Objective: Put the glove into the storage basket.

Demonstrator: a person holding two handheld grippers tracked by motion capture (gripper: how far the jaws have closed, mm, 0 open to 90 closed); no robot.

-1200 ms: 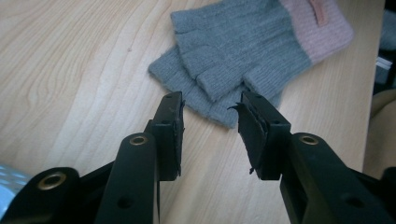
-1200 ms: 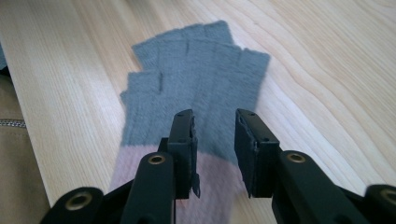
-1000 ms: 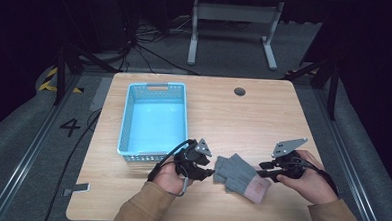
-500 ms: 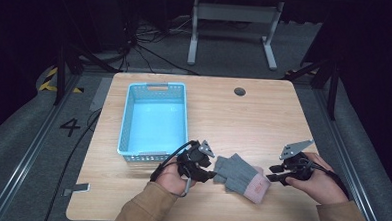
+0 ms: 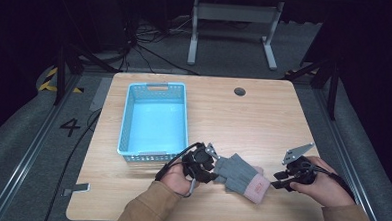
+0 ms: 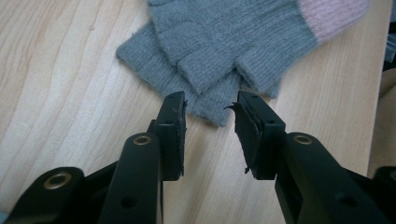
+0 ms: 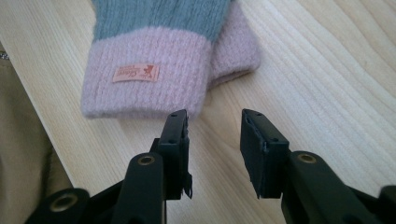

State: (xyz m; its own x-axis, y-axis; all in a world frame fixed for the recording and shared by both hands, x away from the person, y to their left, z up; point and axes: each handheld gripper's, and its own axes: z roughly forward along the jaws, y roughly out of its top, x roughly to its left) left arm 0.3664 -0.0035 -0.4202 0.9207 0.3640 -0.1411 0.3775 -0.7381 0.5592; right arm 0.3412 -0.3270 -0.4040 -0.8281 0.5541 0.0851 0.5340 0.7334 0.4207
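Two grey knit gloves with pink cuffs (image 5: 241, 175) lie stacked on the wooden table near its front edge. My left gripper (image 5: 216, 169) points at their finger ends. In the left gripper view its jaws (image 6: 208, 109) stand open and have just been closing, with a grey fingertip (image 6: 212, 105) lying between the tips, not pinched. My right gripper (image 5: 276, 181) faces the cuff end. In the right gripper view its jaws (image 7: 215, 123) are open and have just been opening, with bare wood between them, just short of the pink cuff (image 7: 144, 74) with its small orange label.
A light blue plastic basket (image 5: 128, 117) stands empty at the left of the table, just beyond my left hand. A round cable hole (image 5: 240, 91) sits near the far edge. Bare wood (image 5: 243, 122) spreads behind the gloves.
My right gripper has drawn back to the right and a little toward the near edge, off the cuff end. The left gripper and the gloves have stayed put.
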